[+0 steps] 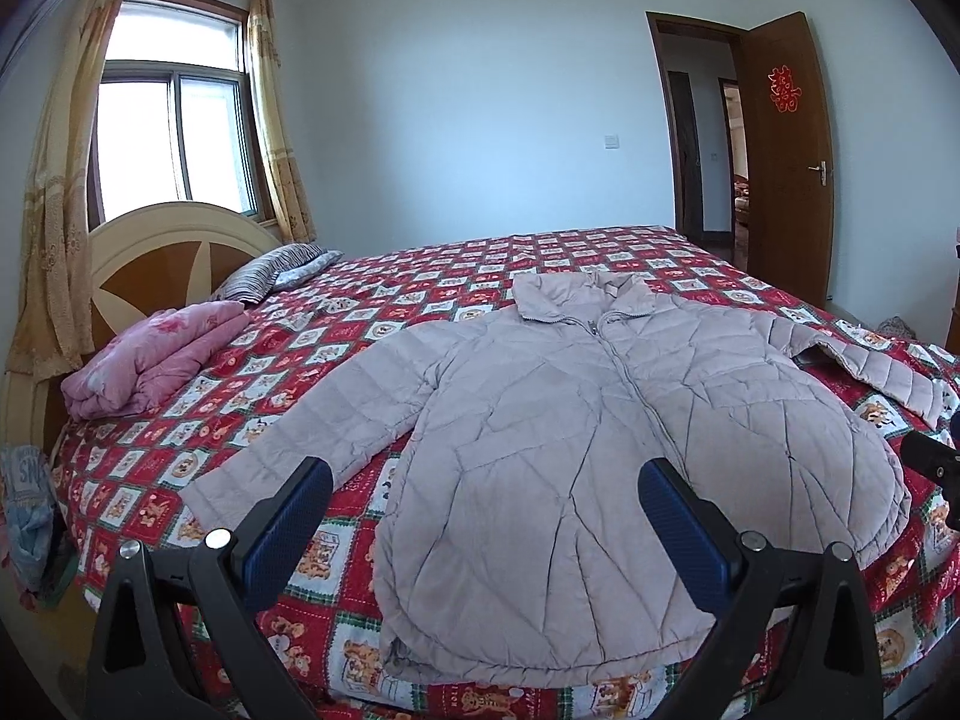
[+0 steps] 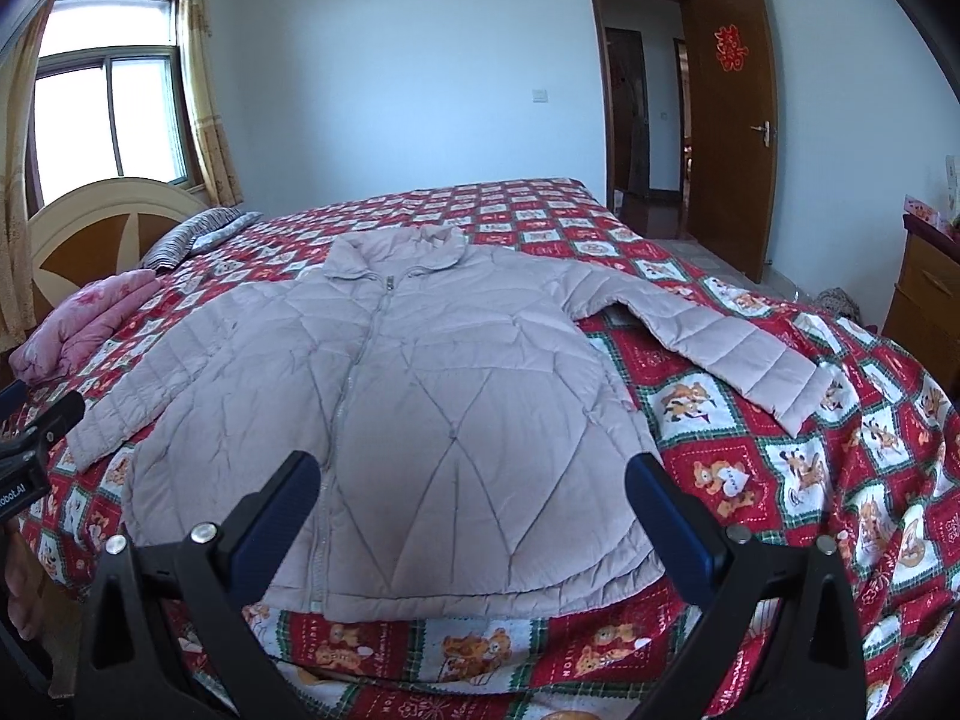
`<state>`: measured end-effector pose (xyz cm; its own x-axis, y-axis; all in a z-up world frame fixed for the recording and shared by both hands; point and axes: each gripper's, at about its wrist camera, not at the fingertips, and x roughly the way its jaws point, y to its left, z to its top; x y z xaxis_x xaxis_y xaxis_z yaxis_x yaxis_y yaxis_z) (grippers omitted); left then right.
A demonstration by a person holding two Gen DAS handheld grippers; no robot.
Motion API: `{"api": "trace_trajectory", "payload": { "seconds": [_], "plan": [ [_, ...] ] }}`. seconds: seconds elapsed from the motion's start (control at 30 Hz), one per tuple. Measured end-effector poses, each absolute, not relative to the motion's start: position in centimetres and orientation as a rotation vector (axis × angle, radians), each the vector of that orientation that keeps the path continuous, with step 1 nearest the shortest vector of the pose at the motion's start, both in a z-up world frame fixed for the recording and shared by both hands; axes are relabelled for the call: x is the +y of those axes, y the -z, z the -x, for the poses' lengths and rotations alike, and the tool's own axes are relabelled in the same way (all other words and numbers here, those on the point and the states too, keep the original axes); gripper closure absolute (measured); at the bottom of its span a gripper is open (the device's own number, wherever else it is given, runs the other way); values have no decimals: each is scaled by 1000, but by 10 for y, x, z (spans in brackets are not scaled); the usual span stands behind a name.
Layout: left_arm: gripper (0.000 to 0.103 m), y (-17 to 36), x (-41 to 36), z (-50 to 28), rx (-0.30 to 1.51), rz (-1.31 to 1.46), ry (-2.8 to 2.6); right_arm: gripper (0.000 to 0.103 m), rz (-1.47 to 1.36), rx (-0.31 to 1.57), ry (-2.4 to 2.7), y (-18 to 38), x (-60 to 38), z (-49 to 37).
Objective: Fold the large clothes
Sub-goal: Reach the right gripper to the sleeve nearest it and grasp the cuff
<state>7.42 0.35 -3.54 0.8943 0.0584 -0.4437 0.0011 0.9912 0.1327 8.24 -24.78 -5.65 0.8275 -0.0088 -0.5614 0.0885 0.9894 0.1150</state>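
Jacket [image 1: 600,420] first: a pale, quilted, padded one, lying face up on the bed [image 1: 480,264] with its zip closed and its collar towards the far side. The hem sits right at the near edge of the mattress, and both sleeves are spread out to the sides. One sleeve [image 2: 738,354] angles off towards the door side, the other [image 1: 300,438] towards the headboard.

Both tools hover just short of the hem, touching nothing. The left gripper [image 1: 486,516] has its jaws wide apart, with the hem and the near sleeve between them in its view. The right gripper [image 2: 474,510] is likewise spread open over the lower front panel. No fold has been made yet, as far as I can judge.

The trouble I'd expect comes from the fabric itself. It looks slippery and puffy, so a pinch on only the top layer could lift the front and leave the back behind, giving a lopsided fold. With the hem so close to the edge, a tug this way could slide the whole garment off the patterned bedspread [image 2: 750,480]. A padded sleeve folded across may also spring back open. The folded pink quilt [image 1: 150,360] and striped pillow [image 1: 276,270] lie well apart, out of the way.
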Motion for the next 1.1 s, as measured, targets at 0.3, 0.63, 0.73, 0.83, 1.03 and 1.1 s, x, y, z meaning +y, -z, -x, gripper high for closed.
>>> {"api": "trace_trajectory", "payload": {
  "seconds": [0.3,0.63,0.73,0.83,1.03,1.1],
  "plan": [
    [1,55,13,-131,423,-77,-87,0,-240,695,176,92,-306,-126],
    [1,66,-3,-216,498,-104,-38,1,-412,713,450,99,-425,-128],
    [1,67,-7,-244,449,-162,-83,5,-473,721,533,102,-462,-126],
    [1,72,-1,-267,444,-185,-118,9,-547,738,567,108,-490,-129],
    [1,96,18,-296,474,-207,-185,21,-640,767,570,123,-515,-150],
    [1,105,27,-303,501,-197,-200,30,-651,786,555,127,-516,-158]
  ]
}}
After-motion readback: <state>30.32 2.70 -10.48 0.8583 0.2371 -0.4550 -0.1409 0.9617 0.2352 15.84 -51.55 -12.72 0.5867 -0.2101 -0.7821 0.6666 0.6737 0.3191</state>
